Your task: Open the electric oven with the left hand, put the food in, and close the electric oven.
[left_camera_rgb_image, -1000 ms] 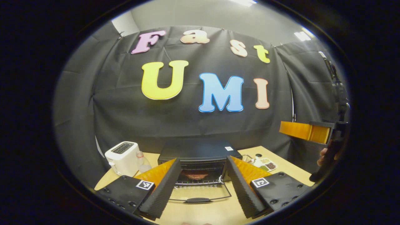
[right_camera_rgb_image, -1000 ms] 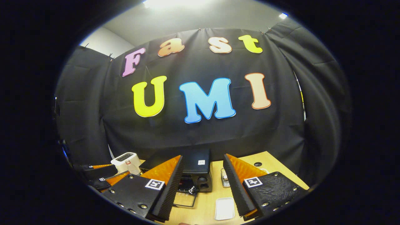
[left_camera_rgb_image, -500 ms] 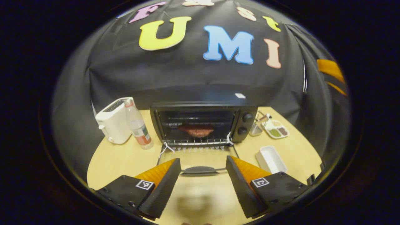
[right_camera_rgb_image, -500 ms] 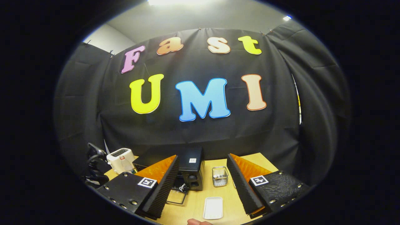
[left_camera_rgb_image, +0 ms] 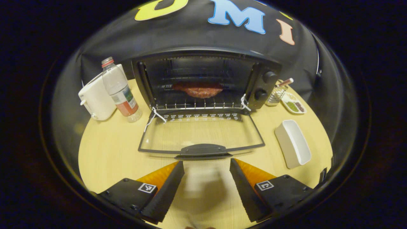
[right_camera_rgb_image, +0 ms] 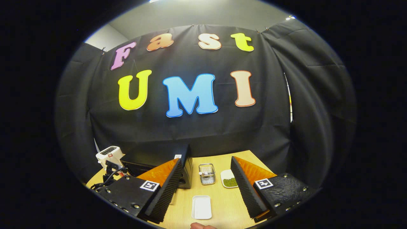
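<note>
In the left gripper view the black electric oven (left_camera_rgb_image: 265, 68) stands open, its glass door (left_camera_rgb_image: 200, 133) lying flat on the wooden table (left_camera_rgb_image: 108, 149). A reddish piece of food (left_camera_rgb_image: 197, 90) rests on the rack inside. My left gripper (left_camera_rgb_image: 206, 178) is open and empty, just in front of the door's dark handle (left_camera_rgb_image: 202, 150) and not touching it. In the right gripper view my right gripper (right_camera_rgb_image: 205, 187) is open and empty, held above the table. The oven (right_camera_rgb_image: 155, 156) lies to its left, partly hidden behind one finger.
A white toaster (left_camera_rgb_image: 95, 98) and a plastic bottle (left_camera_rgb_image: 119, 90) stand left of the oven. Right of it are a wire basket (left_camera_rgb_image: 276, 94), a small dish of seasonings (left_camera_rgb_image: 294, 105) and an empty white tray (left_camera_rgb_image: 292, 143). The tray (right_camera_rgb_image: 201, 206) lies below the right gripper.
The left gripper has tipped downward and come closer to the oven, so the open door and handle now sit just ahead of its fingers. The right gripper has drifted a little sideways, still open.
</note>
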`<state>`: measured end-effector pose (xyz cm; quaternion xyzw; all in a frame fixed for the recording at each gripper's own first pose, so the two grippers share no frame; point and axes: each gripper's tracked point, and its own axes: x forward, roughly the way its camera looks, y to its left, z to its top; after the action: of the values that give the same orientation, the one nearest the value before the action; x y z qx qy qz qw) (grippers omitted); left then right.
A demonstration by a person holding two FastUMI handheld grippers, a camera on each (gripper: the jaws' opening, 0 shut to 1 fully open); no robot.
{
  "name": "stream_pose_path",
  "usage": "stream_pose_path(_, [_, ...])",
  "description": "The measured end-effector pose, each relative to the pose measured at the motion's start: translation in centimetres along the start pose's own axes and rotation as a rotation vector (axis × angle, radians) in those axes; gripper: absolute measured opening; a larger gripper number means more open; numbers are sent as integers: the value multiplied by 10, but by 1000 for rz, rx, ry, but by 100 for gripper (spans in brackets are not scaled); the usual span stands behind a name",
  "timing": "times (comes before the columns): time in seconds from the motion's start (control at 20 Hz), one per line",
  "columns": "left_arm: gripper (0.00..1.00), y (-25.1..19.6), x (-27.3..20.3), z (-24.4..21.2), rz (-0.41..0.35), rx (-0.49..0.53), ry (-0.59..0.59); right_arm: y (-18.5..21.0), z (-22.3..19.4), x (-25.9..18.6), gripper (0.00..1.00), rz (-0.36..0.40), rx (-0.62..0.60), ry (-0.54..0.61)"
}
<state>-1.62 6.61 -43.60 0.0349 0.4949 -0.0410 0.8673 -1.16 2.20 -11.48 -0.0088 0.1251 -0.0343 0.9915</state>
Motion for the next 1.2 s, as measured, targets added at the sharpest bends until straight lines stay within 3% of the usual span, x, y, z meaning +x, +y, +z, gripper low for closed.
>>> stream_pose_path(0.05, [92,-2,6,-4,-6,-5,30,-5,0,1,94,-14,2,2])
stream_pose_path(0.1, [100,-2,12,-11,-15,-11,61,-10,-1,-1,94,-27,3,5])
stream_pose_path(0.2, [95,-2,22,-17,-21,-23,110,-14,-3,-1,94,-48,5,14])
stream_pose_path(0.45, [100,4,42,-15,9,-25,158,-21,-6,-3,94,-71,-2,31])
stream_pose_path(0.6, [94,5,45,-14,19,19,166,-19,-9,-4,94,-71,0,37])
stream_pose_path(0.75, [98,5,43,-14,4,-2,182,-12,-9,-4,94,-53,1,43])
stream_pose_path(1.2, [98,2,0,10,-15,-20,77,8,4,-5,94,14,-29,19])
